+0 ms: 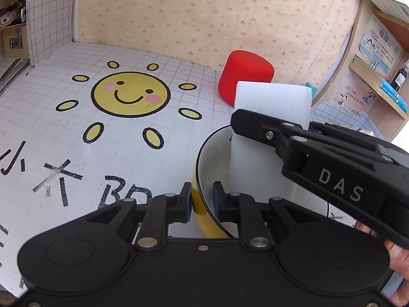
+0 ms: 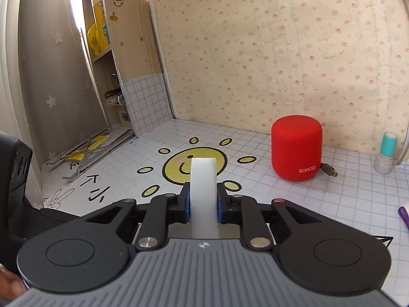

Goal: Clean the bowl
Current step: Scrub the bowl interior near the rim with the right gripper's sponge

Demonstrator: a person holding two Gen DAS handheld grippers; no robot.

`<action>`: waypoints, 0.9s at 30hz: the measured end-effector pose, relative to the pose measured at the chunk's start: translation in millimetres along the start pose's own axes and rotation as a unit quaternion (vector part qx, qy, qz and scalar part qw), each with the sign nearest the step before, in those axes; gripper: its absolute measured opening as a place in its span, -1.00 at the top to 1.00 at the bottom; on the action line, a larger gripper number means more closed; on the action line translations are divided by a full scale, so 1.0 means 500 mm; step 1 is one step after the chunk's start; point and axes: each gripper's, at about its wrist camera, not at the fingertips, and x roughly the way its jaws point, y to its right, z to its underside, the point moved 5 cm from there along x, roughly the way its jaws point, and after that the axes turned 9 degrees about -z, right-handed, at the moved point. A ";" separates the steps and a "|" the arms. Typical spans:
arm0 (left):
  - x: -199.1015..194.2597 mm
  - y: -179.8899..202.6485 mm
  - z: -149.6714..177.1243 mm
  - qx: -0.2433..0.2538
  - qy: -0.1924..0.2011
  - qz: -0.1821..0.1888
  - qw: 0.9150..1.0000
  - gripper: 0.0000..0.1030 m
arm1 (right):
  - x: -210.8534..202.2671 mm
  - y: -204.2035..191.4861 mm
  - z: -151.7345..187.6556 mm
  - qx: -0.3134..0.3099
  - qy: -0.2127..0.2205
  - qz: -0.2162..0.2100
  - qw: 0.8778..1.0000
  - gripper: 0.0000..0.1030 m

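Two fisheye cameras, one riding behind each handheld gripper, are looking forward along the fingers and down at a gridded tabletop [image 1: 38,133]. The left view is sitting close over the left gripper [image 1: 202,199], angled steeply, with the right gripper [image 1: 258,125] crossing its right side. The right view is looking along the right gripper [image 2: 203,200] more shallowly toward the papered wall [image 2: 281,51]. Both are taking in the sun drawing [image 1: 130,94] [image 2: 179,165], the red speaker [image 1: 245,74] [image 2: 296,151] and that wall [image 1: 204,12].
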 end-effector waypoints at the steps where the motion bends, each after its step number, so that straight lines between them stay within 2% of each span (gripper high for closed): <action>1: 0.000 0.000 0.000 0.000 0.000 0.000 1.000 0.65 | -0.004 0.002 0.001 -0.003 0.000 0.007 1.000 0.59; 5: 0.000 -0.002 0.000 0.000 0.000 0.002 1.000 0.66 | -0.029 0.015 0.007 -0.008 0.004 0.029 1.000 0.59; 9: 0.000 -0.004 -0.001 -0.001 0.000 0.004 1.000 0.66 | -0.045 0.023 0.012 -0.005 0.014 0.033 0.999 0.59; 13: 0.001 -0.004 -0.002 0.000 -0.001 0.005 1.000 0.66 | -0.027 0.021 0.011 -0.002 0.014 0.025 1.000 0.59; 22: 0.002 -0.003 -0.004 0.000 -0.002 0.009 1.000 0.66 | 0.015 -0.014 -0.014 0.003 0.013 -0.029 0.999 0.59; 24: 0.001 -0.004 -0.002 0.001 -0.001 0.010 1.000 0.66 | 0.016 -0.018 -0.016 0.002 0.015 -0.030 0.999 0.59; 27: 0.000 -0.006 -0.001 0.004 -0.001 0.011 1.000 0.66 | 0.014 -0.015 -0.013 -0.007 0.013 -0.009 1.000 0.59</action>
